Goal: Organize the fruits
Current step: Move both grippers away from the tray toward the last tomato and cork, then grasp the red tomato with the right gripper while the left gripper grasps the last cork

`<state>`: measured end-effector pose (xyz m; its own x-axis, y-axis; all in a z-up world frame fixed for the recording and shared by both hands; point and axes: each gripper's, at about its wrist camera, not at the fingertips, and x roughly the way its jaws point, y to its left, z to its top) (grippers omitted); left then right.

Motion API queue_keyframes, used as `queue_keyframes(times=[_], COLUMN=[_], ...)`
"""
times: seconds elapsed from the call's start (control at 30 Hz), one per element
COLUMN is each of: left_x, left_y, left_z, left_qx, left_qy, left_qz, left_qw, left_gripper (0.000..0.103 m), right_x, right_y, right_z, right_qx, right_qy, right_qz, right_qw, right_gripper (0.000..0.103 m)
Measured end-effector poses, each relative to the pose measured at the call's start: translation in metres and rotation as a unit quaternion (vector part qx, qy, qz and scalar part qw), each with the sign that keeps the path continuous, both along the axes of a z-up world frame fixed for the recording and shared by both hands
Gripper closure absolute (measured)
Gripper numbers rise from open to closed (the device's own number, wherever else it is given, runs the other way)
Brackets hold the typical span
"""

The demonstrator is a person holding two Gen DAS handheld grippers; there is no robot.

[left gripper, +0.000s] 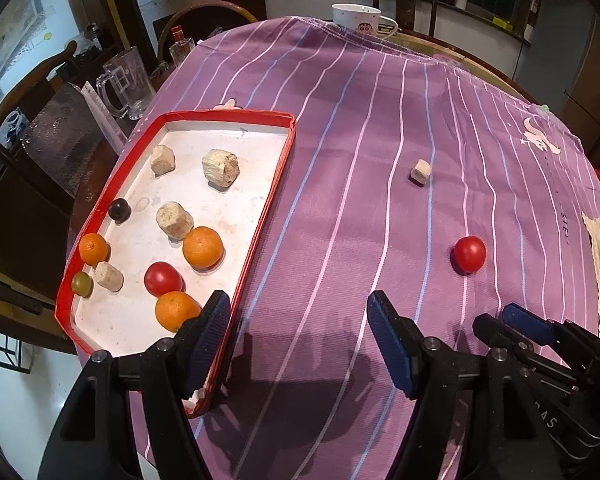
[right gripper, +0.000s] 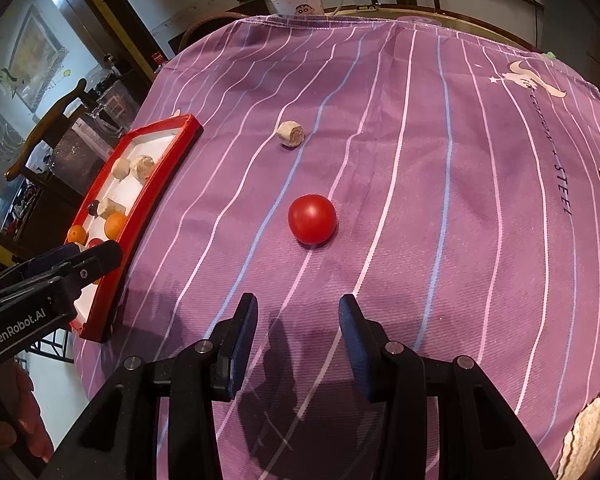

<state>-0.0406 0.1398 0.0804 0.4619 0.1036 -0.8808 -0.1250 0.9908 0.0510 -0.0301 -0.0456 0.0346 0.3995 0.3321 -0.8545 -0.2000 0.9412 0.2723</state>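
Currently, both the left gripper (left gripper: 298,340) and the right gripper (right gripper: 298,344) stand apart and empty above the purple striped tablecloth (right gripper: 420,200); the round red tomato (right gripper: 312,219) lies ahead of the right one.

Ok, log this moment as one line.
left gripper: open, empty, by red tray | right gripper: open, empty, facing loose tomato | beige chunk beyond, on purple cloth

I see the tray (left gripper: 278,168) at the cloth's (left gripper: 340,128) left side, with oranges (left gripper: 202,247), a tomato (left gripper: 163,278), grapes and pale chunks, possibly bread, in it. Right of it on the cloth lie a loose tomato (right gripper: 312,219) and, behind that, a chunk (right gripper: 291,133). A mug (left gripper: 356,20) stands at the far edge.
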Motion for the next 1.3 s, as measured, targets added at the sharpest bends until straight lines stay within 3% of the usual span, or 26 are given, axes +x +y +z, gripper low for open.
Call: queue_keyframes(times=[0.53, 1.0, 1.3], left_x=[0.011, 0.022, 0.026], left_y=[0.005, 0.017, 0.036], left_z=[-0.010, -0.018, -0.016], left_qx=[-0.012, -0.037, -0.055], left_qy=[0.016, 0.025, 0.020], left_qz=[-0.030, -0.042, -0.034], left_qw=[0.9993, 0.9981, 0.9977], left_gripper=[0.033, 0.033, 0.033], right_x=[-0.003, 0.019, 0.049], right_y=[0.008, -0.005, 0.017], right_z=[-0.009, 0.000, -0.008], right_qx=[-0.004, -0.026, -0.050], right_qy=[0.011, -0.015, -0.029], right_qz=[-0.030, -0.076, -0.051], right_qw=[0.999, 0.997, 0.997], right_gripper=[0.057, 0.057, 0.057])
